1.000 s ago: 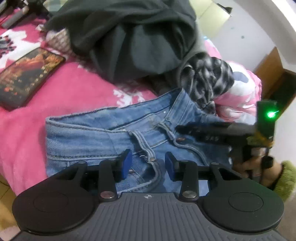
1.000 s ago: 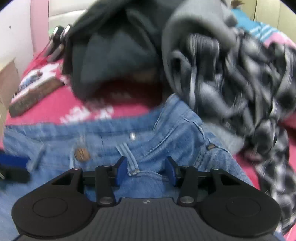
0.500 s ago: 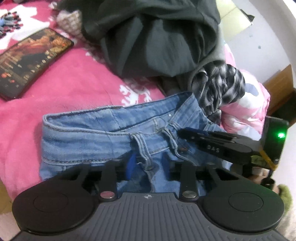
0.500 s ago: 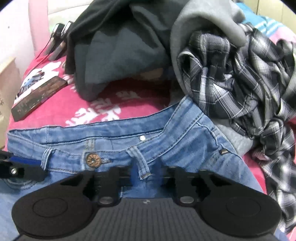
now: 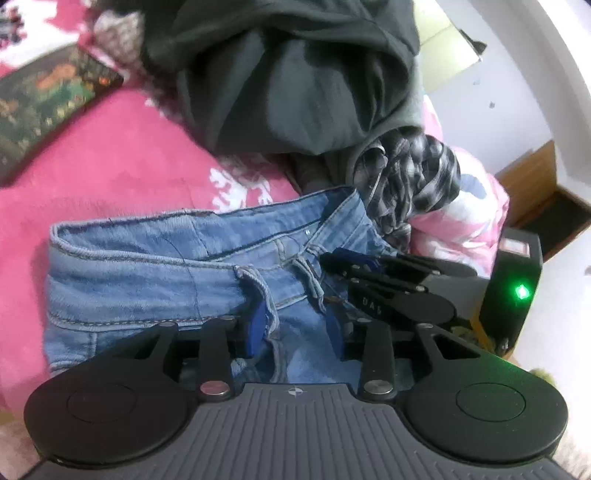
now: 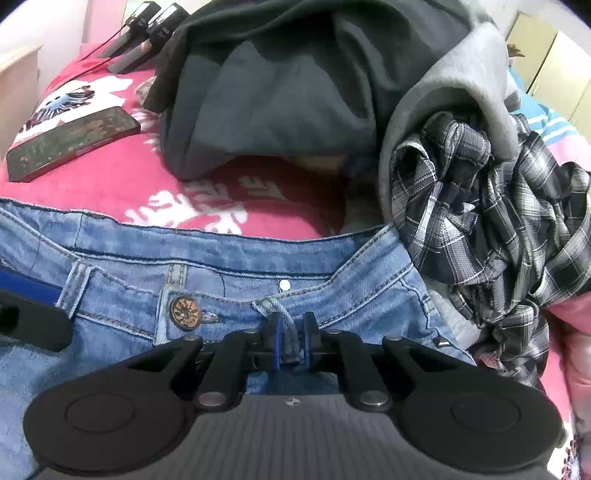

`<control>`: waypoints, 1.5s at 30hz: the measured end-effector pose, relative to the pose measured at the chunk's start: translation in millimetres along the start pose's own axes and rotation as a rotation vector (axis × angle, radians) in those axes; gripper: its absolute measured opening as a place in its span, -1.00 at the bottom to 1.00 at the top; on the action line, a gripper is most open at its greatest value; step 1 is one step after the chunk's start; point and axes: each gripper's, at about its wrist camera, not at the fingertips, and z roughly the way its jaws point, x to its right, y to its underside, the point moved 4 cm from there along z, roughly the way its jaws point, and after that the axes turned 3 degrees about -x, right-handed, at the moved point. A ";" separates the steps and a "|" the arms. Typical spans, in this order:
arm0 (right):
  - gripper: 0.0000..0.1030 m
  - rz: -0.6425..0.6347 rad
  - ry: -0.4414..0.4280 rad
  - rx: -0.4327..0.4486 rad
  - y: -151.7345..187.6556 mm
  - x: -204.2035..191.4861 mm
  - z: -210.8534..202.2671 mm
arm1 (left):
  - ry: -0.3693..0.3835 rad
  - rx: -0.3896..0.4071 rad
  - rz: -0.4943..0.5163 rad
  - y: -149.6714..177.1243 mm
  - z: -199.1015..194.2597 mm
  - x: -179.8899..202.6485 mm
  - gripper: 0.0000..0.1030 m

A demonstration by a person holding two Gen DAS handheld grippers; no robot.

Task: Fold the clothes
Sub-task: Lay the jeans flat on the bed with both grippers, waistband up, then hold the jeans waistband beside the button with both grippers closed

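Observation:
Light blue jeans (image 5: pixel 147 266) lie waistband-up on a pink blanket (image 5: pixel 110 155). My left gripper (image 5: pixel 294 328) sits low over the waistband; its jaws are opening, with denim and a belt loop (image 5: pixel 264 291) between the blue pads, which stand apart. My right gripper (image 6: pixel 290 347) is shut on another belt loop (image 6: pixel 284 314) of the jeans (image 6: pixel 351 266), right of the brass button (image 6: pixel 184 313). In the left wrist view the right gripper (image 5: pixel 332 260) reaches in from the right. One finger (image 6: pixel 29 321) of the left gripper shows at the right wrist view's left edge.
A dark grey hoodie pile (image 5: pixel 295 81) and a crumpled plaid shirt (image 6: pixel 498 221) crowd the jeans' far side. A flat dark case (image 6: pixel 70 140) with a picture lies on the blanket at left. Two black devices (image 6: pixel 147 33) rest far back. Wooden furniture (image 5: pixel 532 173) stands at right.
My right gripper's jaws have closed onto the belt loop. The left gripper's jaws narrowed over the waistband, then spread again. Both views rolled and shifted slightly over the jeans.

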 end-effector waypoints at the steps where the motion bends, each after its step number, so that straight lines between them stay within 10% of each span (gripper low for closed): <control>1: -0.78 0.000 -0.001 -0.003 0.2 0.3 -0.6 | 0.002 -0.003 -0.012 -1.7 1.5 -1.1 -0.31; 7: -0.76 -0.028 0.023 0.011 -1.4 -3.6 6.0 | -0.005 0.024 -0.056 -9.9 12.8 -1.6 -0.29; 12: -0.89 -0.037 0.086 0.070 -2.0 -8.9 3.3 | 0.016 0.172 -0.101 -9.8 5.1 -10.0 -0.85; 26: -1.00 -0.073 0.194 0.255 -38.8 -19.5 1.9 | 0.069 0.432 -0.069 -12.3 -31.8 -17.9 -0.94; 41: -0.94 0.337 -0.205 0.082 -19.3 40.5 -2.1 | 0.027 0.405 -0.083 -8.3 -19.0 -37.8 -0.94; 45: -0.17 0.201 -0.183 -0.006 -26.5 12.7 18.5 | 0.007 0.405 -0.071 -8.2 -17.9 -37.1 -0.94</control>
